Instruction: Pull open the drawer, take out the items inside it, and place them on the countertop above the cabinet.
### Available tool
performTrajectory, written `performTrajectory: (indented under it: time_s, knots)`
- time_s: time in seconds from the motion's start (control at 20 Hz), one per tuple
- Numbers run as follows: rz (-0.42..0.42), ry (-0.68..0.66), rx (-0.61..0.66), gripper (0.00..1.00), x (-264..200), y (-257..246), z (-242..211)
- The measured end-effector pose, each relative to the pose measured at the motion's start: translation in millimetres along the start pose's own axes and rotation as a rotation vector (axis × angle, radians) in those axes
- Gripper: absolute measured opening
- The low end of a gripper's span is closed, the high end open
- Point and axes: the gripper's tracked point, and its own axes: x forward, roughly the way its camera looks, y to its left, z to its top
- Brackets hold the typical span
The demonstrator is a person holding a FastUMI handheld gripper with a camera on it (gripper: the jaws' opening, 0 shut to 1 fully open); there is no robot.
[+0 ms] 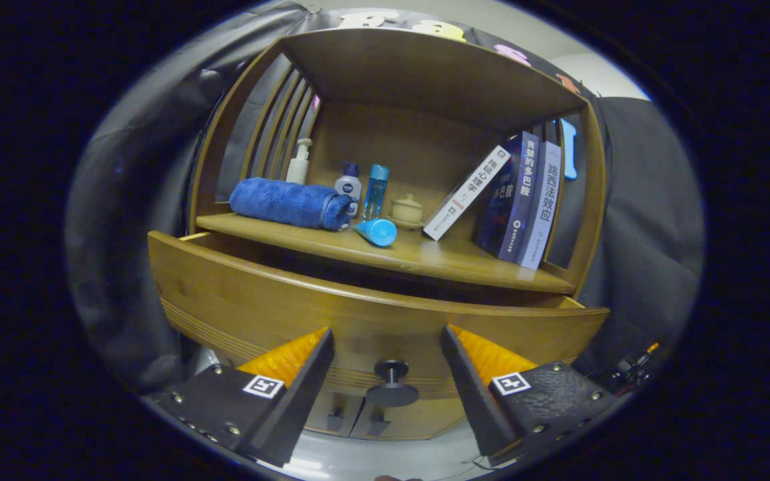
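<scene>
So the drawer [358, 314] looks already pulled partway out, its front standing forward of the counter [425, 257] edge. The tongs [388, 341] are spread wide with nothing pinched, and the round knob [392, 384] sits between the 2 fingers, untouched. Can't see into the drawer from this low angle, so what's inside is anyone's guess. My read: opening is about done, and next means lifting up over the front and reaching down inside. A blue tube [377, 231] lies on the counter by the rolled towel [289, 202].
</scene>
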Motion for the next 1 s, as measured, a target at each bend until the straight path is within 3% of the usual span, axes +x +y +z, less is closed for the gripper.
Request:
performTrajectory:
  time_s: [1.0]
  knots:
    - [-0.008,0.004,-0.008,0.97,55.2,10.5,3.2]
